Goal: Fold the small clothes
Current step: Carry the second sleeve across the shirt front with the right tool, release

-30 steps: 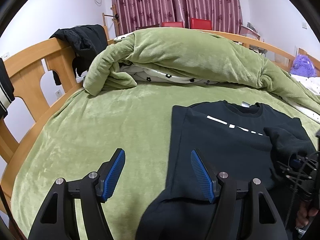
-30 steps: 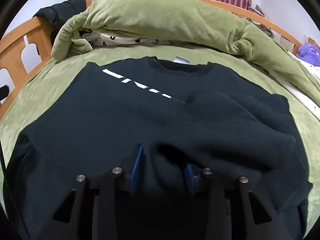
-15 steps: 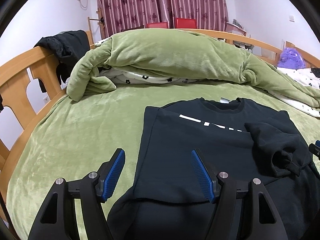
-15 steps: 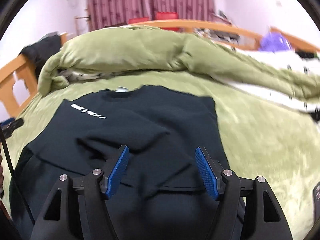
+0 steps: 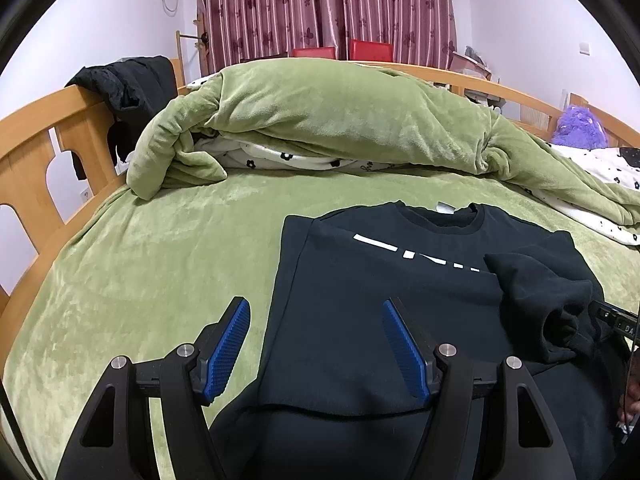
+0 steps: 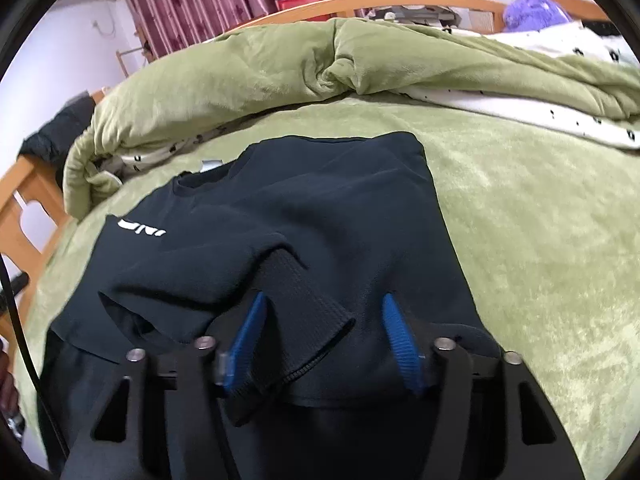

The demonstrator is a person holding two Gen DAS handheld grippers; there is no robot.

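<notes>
A small black sweatshirt with white chest lettering lies face up on the green bed cover, collar to the far side. Both sides are folded in; its right sleeve lies bunched across the front. My left gripper is open, straddling the shirt's left folded edge near the hem. In the right wrist view the shirt fills the middle. My right gripper is open, and the ribbed sleeve cuff lies loose between its fingers.
A rolled green quilt over a white flowered sheet lies across the far side of the bed. A wooden bed rail with a black jacket runs along the left. A purple plush toy sits far right.
My right gripper let go of the sleeve and opened, swung right, then came back low over the cuff. My left gripper stayed open and shifted a little over the left edge.
</notes>
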